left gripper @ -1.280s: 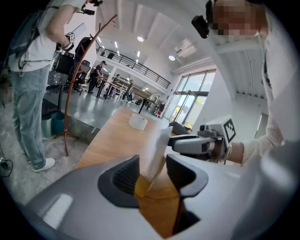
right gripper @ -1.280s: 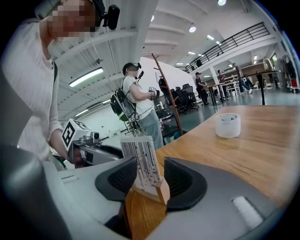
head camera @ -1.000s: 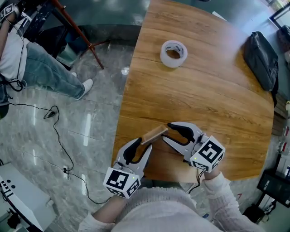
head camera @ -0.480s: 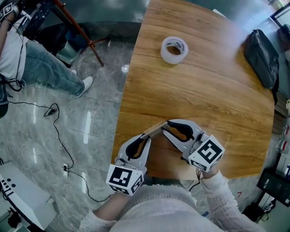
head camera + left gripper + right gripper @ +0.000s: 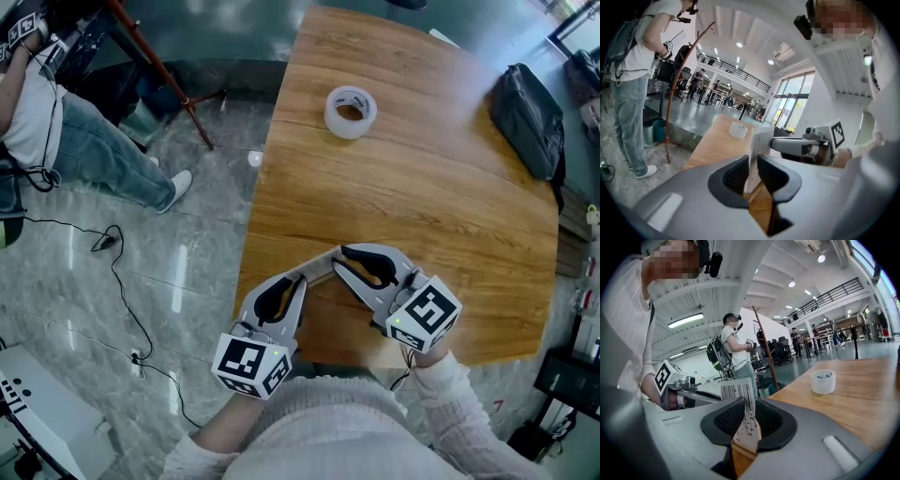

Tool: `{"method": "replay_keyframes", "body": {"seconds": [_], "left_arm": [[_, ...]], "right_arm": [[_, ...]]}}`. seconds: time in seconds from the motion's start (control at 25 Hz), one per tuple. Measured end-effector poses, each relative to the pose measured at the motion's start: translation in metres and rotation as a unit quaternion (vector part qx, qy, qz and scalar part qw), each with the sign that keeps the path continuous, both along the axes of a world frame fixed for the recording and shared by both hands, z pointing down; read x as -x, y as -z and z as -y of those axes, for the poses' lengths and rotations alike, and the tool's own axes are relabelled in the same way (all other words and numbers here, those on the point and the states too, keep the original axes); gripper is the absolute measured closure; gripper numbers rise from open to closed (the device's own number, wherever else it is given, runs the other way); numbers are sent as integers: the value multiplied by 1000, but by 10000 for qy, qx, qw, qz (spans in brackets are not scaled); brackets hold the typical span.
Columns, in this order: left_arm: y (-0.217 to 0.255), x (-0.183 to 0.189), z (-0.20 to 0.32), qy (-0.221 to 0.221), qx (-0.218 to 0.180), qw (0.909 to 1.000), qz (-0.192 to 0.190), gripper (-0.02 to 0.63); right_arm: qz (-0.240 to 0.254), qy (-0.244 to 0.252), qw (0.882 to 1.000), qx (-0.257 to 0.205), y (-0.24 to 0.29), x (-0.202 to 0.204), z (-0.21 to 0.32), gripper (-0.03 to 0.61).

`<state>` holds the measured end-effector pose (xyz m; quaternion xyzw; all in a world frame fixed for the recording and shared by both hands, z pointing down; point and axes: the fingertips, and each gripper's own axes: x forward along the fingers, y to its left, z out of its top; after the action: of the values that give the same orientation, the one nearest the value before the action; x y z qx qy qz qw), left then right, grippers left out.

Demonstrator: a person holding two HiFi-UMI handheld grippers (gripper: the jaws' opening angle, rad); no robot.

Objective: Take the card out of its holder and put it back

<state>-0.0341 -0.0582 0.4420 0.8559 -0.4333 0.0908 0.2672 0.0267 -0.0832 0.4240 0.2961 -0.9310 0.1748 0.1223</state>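
Note:
A thin tan card holder (image 5: 321, 268) with the card in it hangs just above the front left corner of the wooden table (image 5: 422, 206), caught between my two grippers. My left gripper (image 5: 302, 282) grips its near left end, my right gripper (image 5: 338, 260) its right end. Both pairs of jaws have just been closing onto it. In the left gripper view the card holder (image 5: 754, 161) stands on edge between my left gripper's (image 5: 753, 165) pads. In the right gripper view my right gripper (image 5: 743, 416) pinches the card holder (image 5: 746, 427), whose barcode end points at the left gripper. I cannot tell the card from the holder.
A roll of clear tape (image 5: 351, 111) lies at the table's far side. A black bag (image 5: 525, 117) rests at the right edge. A person in jeans (image 5: 84, 141) stands on the floor to the left, by a red-legged stand (image 5: 169, 75) and a cable (image 5: 122, 281).
Both grippers went from wide open beside the holder lying on the table to shut on its two ends. The holder now sits slightly higher, off the wood.

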Motion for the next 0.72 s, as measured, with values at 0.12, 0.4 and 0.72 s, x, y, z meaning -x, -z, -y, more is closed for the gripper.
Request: {"method": "replay_keyframes", "body": {"seconds": [0.12,0.4,0.72], "left_arm": [[9,-1,0,-13,-106,9999,-4,552],[31,-2,3,-39,-368,9993,-58,551],[57,-5,1,-91,-698,9974,-156,549]], "right_arm": [[-9,-56,9999,-89,9,-2,-2,509],[59,-183,9995,-263,30,-7,-5,526],[173,-269,9978,-586,59,-11,-11,531]]}}
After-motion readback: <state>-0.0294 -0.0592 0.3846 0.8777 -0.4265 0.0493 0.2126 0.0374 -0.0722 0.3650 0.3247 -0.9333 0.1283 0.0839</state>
